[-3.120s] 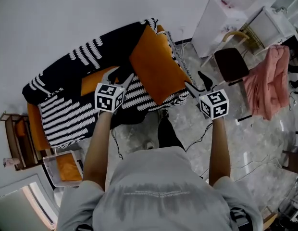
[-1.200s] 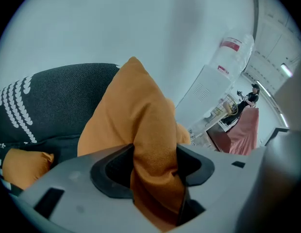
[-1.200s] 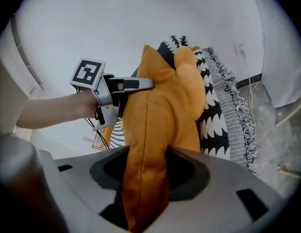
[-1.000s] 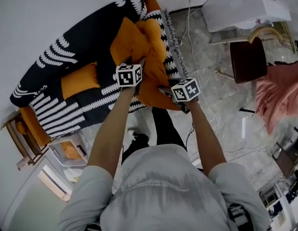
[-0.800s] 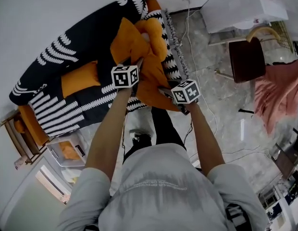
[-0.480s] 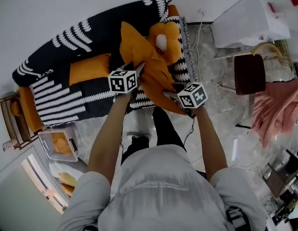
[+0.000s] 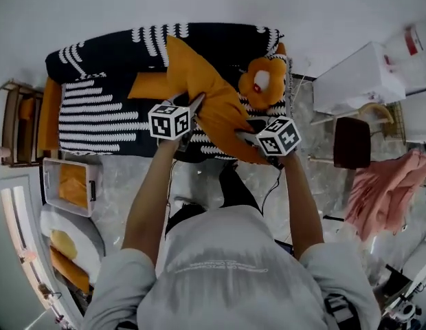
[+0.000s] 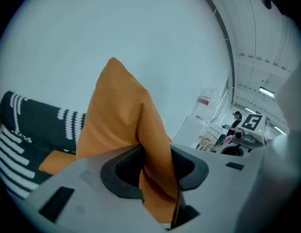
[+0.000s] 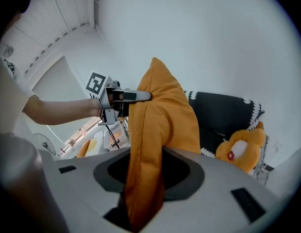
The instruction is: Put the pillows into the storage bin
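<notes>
Both grippers hold a large orange pillow (image 7: 206, 91) up in front of the sofa (image 7: 103, 108). My left gripper (image 7: 195, 102) is shut on its left edge, and the fabric is pinched between the jaws in the left gripper view (image 8: 153, 178). My right gripper (image 7: 244, 135) is shut on the lower right corner, where the cloth bunches in the jaws (image 9: 141, 178). The pillow (image 9: 162, 110) hangs folded between them. A second orange pillow (image 7: 146, 86) lies on the sofa behind. The clear storage bin (image 7: 49, 177) stands on the floor at the left and holds an orange pillow (image 7: 73, 184).
An orange plush toy (image 7: 263, 81) sits on the sofa's right end. A wooden side table (image 7: 20, 122) stands left of the sofa. At the right are a white cabinet (image 7: 354, 78), a dark chair (image 7: 352, 143) and a pink cloth (image 7: 385, 191). A cable (image 7: 271, 184) trails on the floor.
Both grippers, open beside the pillow three seconds ago, are shut on it and have raised it off the sofa. The head view has swung, and the bin and plush toy show more fully.
</notes>
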